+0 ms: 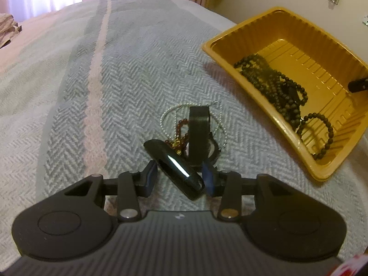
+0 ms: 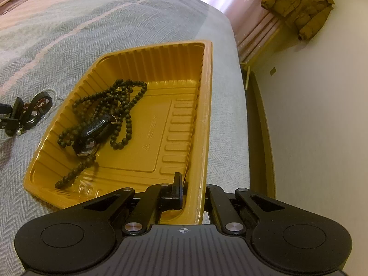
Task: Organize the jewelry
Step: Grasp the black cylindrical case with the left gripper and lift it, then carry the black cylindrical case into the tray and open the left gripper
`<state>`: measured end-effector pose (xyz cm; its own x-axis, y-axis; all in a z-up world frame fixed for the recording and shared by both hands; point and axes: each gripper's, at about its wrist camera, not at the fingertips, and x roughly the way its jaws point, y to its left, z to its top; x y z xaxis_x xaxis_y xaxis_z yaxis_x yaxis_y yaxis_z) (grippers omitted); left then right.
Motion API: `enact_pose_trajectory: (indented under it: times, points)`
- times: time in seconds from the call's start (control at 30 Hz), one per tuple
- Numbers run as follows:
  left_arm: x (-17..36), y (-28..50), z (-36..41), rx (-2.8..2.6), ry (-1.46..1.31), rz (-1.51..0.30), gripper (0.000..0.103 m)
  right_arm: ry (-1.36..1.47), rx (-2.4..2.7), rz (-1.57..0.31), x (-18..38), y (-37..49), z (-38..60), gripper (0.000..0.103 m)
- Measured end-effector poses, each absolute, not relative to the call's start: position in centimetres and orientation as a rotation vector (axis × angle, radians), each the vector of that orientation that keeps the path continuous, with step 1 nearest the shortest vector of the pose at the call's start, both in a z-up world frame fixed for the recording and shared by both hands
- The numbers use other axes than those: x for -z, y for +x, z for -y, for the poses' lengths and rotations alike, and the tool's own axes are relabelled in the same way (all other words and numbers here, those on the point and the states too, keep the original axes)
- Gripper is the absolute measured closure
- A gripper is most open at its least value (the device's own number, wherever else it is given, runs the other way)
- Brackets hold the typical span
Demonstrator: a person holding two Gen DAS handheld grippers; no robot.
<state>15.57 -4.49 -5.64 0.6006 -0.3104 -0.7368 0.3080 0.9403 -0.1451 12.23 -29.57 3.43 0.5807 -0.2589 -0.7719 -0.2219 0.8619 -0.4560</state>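
Left gripper (image 1: 179, 179): jaws closed on the strap of a black watch (image 1: 197, 135), over a heap of chains and red beads (image 1: 181, 133) on the bed (image 1: 115, 80). Right gripper (image 2: 193, 193): jaws clamped on the tray (image 2: 207, 115) rim. Yellow tray holds dark bead strings (image 2: 119, 105) and another watch (image 2: 92, 135).

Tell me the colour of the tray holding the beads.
The tray is golden yellow, with ribbed walls; the right wrist view shows it best.
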Motion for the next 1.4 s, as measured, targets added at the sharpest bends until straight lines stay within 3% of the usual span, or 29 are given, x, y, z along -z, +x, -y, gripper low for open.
enact_pose_trajectory:
  times: [0.1,0.2,0.47,0.93,1.4]
  points:
    - [5.5,15.3,4.2,0.351,-0.002,-0.856,0.075,-0.553,0.023,-0.965,-3.4,12.2,29.5,0.100]
    - [5.3,15.0,4.0,0.330,0.026,-0.852,0.079,-0.553,0.023,-0.965,-3.4,12.2,29.5,0.100]
    - [6.5,15.5,3.8,0.296,0.032,-0.864,0.081,-0.554,0.023,-0.965,-3.4,12.3,29.5,0.100]
    - [2.9,14.9,2.7,0.343,0.003,-0.810,0.082,-0.554,0.025,-0.963,-3.5,12.2,29.5,0.100]
    - [-0.3,14.7,11.4,0.638,-0.061,-0.772,0.082,-0.553,0.025,-0.963,-3.5,12.3,29.4,0.100]
